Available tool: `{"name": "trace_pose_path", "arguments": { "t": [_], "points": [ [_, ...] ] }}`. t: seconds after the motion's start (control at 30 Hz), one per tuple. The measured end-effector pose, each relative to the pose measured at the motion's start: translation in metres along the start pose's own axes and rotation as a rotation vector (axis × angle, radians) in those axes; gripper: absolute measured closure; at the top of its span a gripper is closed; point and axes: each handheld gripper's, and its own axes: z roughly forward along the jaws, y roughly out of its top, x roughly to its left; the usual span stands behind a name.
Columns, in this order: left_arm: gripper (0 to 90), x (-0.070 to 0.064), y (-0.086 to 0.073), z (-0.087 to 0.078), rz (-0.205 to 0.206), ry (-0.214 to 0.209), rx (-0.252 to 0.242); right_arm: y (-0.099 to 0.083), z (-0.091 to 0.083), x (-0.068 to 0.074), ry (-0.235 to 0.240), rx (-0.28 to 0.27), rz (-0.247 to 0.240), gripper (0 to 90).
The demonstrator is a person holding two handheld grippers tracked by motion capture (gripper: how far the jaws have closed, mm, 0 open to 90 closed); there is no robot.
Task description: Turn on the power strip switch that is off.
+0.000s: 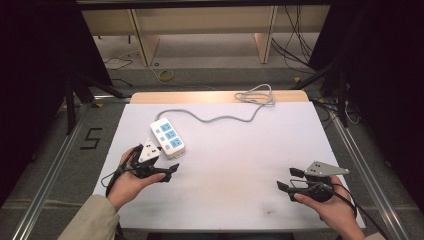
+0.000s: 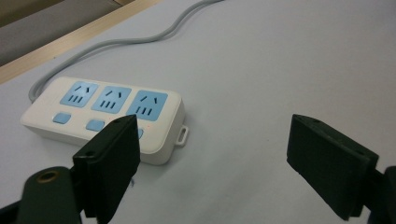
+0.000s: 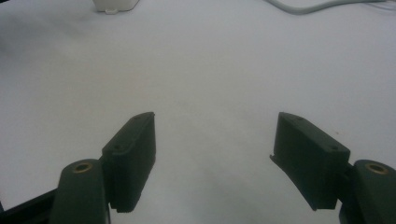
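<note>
Left gripper (image 1: pixel 172 172): held low at the table's near-left; its jaws are spread wide with nothing between them.
Power strip (image 1: pixel 167 135): lying flat on the table left of centre, just beyond the left gripper and apart from it.
Strip in the left gripper view: three blue sockets and blue switches are seen on the power strip (image 2: pixel 107 116), with a small mounting tab at its near end; one jaw overlaps its near corner in the picture, and contact cannot be told.
Long axis: the strip is laid diagonally in the high view, its cabled end pointing to the far-left and its tab end towards the near edge.
Cable (image 1: pixel 225 117): a grey cable is run from the strip's far end across to the right, ending in a loose coil at the far edge.
Table (image 1: pixel 240 160): a wide bare white stretch is left between the two grippers, open to the near and right edges.
Right gripper (image 1: pixel 287 179): held at the near-right, well apart from the strip; its jaws are spread, empty.
Right gripper view: bare table is seen between the jaws, with the strip's tab end (image 3: pixel 116 5) at the top edge.
</note>
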Motion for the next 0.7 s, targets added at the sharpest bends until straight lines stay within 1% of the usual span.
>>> {"name": "trace_pose_path", "arguments": {
  "t": [0.17,0.4,0.43,0.5,0.53,0.7],
  "points": [
    [17.1,-0.001,-0.011,-0.007,-0.015,0.006,0.001,0.0,0.0,0.0,0.0,-0.001,-0.003,30.1],
    [17.1,-0.002,-0.025,-0.017,-0.007,0.023,0.017,0.0,0.0,0.0,-0.002,0.0,-0.007,30.1],
    [17.0,-0.002,-0.027,-0.019,0.002,0.025,0.026,0.0,0.0,0.0,-0.003,0.001,-0.009,30.1],
    [17.0,-0.002,-0.03,-0.021,0.0,0.035,0.03,0.0,0.0,0.0,-0.002,0.001,-0.011,30.1],
    [17.0,-0.001,-0.031,-0.023,0.008,0.039,0.039,0.0,0.0,0.001,-0.002,0.001,-0.011,30.1],
    [17.1,-0.001,-0.036,-0.024,-0.007,0.044,0.037,0.0,0.0,0.001,-0.002,0.003,-0.015,30.0]
  ]
}}
